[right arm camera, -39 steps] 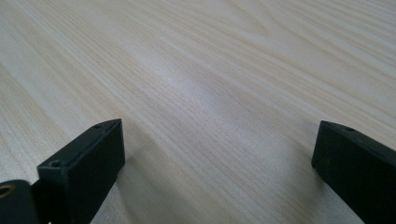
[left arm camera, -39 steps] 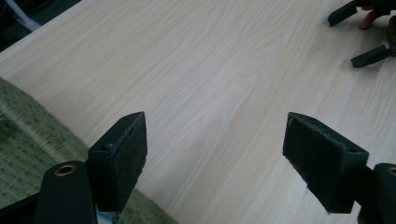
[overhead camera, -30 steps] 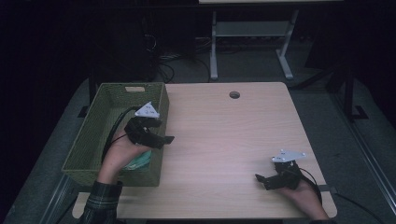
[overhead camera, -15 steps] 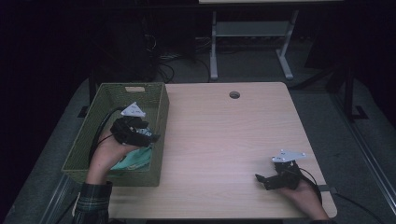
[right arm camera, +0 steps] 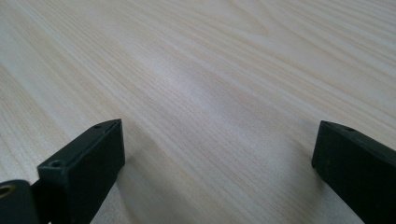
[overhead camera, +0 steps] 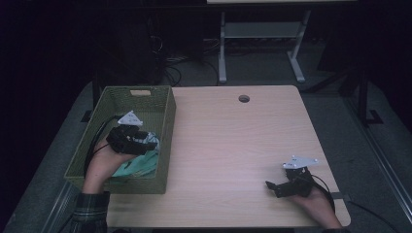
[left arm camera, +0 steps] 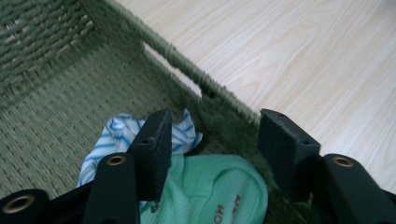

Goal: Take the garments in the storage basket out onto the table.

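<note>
**Left gripper over laundry in a green basket, right gripper idle on the table**

The left gripper (overhead camera: pixel 145 141) hangs inside a green woven basket (overhead camera: pixel 167 109), held by the person's left hand (overhead camera: pixel 104 162). Its jaws have just been closing and now stand partly apart, with nothing pressed between the pads. In the left gripper view, a mint green garment (left arm camera: pixel 219 191) lies just below and between the jaws. A blue and white striped cloth (left arm camera: pixel 116 133) sits just beyond the left jaw, partly hidden behind it. The basket's side wall, with its handle slot, runs just past the jaw tips, and the pale wooden table (overhead camera: pixel 233 145) lies beyond that wall.

Well apart from the basket, the right gripper (overhead camera: pixel 274 187) rests low on the table in the person's right hand (overhead camera: pixel 316 206). Its jaws stand wide, with bare wood between them.
</note>
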Motion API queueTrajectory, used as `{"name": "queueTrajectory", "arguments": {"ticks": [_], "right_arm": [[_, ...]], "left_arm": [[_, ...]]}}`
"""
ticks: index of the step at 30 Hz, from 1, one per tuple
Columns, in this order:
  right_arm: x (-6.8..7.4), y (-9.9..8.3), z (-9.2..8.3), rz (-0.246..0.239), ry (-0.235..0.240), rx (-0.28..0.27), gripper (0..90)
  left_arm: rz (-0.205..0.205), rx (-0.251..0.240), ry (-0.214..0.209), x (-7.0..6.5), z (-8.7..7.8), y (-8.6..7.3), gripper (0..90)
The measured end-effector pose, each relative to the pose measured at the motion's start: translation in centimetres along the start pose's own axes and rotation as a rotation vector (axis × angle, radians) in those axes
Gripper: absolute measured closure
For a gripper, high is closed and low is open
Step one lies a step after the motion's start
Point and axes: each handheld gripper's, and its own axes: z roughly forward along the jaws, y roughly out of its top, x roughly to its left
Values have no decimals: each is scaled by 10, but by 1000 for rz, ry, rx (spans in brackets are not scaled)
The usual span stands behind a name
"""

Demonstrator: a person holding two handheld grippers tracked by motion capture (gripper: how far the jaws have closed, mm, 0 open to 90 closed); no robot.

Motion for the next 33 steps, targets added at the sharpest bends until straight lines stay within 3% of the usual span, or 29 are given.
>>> {"name": "queueTrajectory", "arguments": {"ticks": [6,8,19,26,33], "right_arm": [[0,0,0,0,0,1,22],[0,0,0,0,0,0,22],[0,0,0,0,0,0,22],[0,0,0,0,0,0,22],[0,0,0,0,0,1,22]], "left_arm": [[-10,36,-14,5,6,-7,481],[-4,74,-7,8,9,-11,500],[-19,153,0,18,17,-24,516],[-45,149,17,24,14,-29,500],[-56,194,31,29,19,-35,442]]}}
